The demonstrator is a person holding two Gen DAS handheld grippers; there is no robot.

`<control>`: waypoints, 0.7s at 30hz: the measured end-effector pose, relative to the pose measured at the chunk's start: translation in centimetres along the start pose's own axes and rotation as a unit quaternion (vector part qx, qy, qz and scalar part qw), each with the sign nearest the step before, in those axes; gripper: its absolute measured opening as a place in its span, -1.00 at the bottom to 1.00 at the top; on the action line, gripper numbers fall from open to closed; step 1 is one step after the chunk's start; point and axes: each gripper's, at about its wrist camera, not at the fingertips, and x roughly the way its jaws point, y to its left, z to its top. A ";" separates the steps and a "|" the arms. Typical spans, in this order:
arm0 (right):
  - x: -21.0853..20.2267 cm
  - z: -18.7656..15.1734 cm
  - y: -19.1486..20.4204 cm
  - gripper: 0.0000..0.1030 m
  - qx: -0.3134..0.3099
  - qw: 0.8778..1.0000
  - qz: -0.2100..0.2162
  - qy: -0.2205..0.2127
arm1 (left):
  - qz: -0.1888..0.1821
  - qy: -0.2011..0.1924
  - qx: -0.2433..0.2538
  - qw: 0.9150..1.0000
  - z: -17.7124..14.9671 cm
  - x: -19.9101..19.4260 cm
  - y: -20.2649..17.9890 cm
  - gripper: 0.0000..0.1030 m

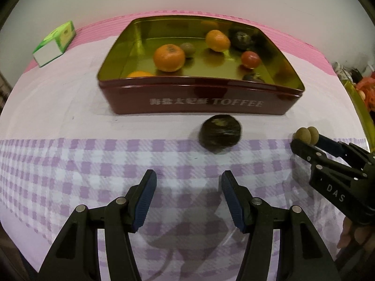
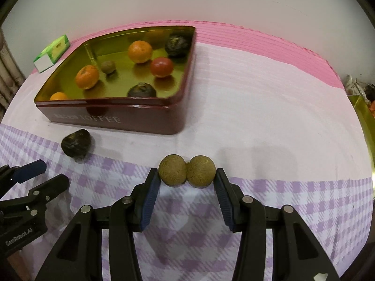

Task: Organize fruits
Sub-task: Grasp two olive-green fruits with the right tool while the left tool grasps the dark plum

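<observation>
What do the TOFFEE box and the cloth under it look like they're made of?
TOFFEE box: apparently tin-plated metal, glossy maroon outside, gold inside that mirrors the fruit. Cloth: looks like woven fabric, matte, printed with purple checks near the camera and pink stripes at the far edge; its soft creases suggest textile rather than plastic.

A: Both wrist views bow strongly at the edges, with dark lens corners; the cloth [image 1: 70, 164] curves like a dome. Colour leans pink-violet, light is moderate.

B: And shadows?

A: Soft ones. Under the left gripper [image 1: 187, 178] a broad grey shadow of its fingers lies on the cloth, so light falls from above and behind. The dark fruit [image 2: 76, 143] casts a faint shadow to its right.

B: Glare?

A: The tin [image 1: 199, 103] mirrors its fruit in the gold floor; its lettering is smeared by blur. The centre is fairly sharp, the rim soft.
</observation>
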 end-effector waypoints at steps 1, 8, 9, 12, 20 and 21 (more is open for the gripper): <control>-0.1 -0.1 -0.2 -0.13 0.000 1.000 0.000 0.000 | -0.001 0.000 0.003 1.000 0.1 0.1 -0.3 0.14; -0.5 -0.9 -0.9 -0.13 0.003 1.000 0.001 0.002 | -0.002 -0.003 0.009 1.000 1.2 0.6 -1.9 0.14; -0.6 -1.0 -1.0 -0.13 0.003 1.000 0.001 0.002 | -0.001 -0.003 0.008 1.000 1.4 0.7 -2.0 0.14; -0.8 -1.4 -1.1 -0.13 0.003 1.000 0.002 0.000 | 0.001 -0.002 0.004 1.000 1.8 1.1 -2.1 0.14; -1.0 -2.0 -1.2 -0.13 0.003 1.000 0.001 -0.005 | 0.009 -0.006 0.013 1.000 2.7 1.7 -2.8 0.14; -1.0 -2.0 -1.2 -0.13 0.003 1.000 0.001 -0.005 | 0.010 -0.007 0.014 1.000 2.7 1.7 -2.9 0.14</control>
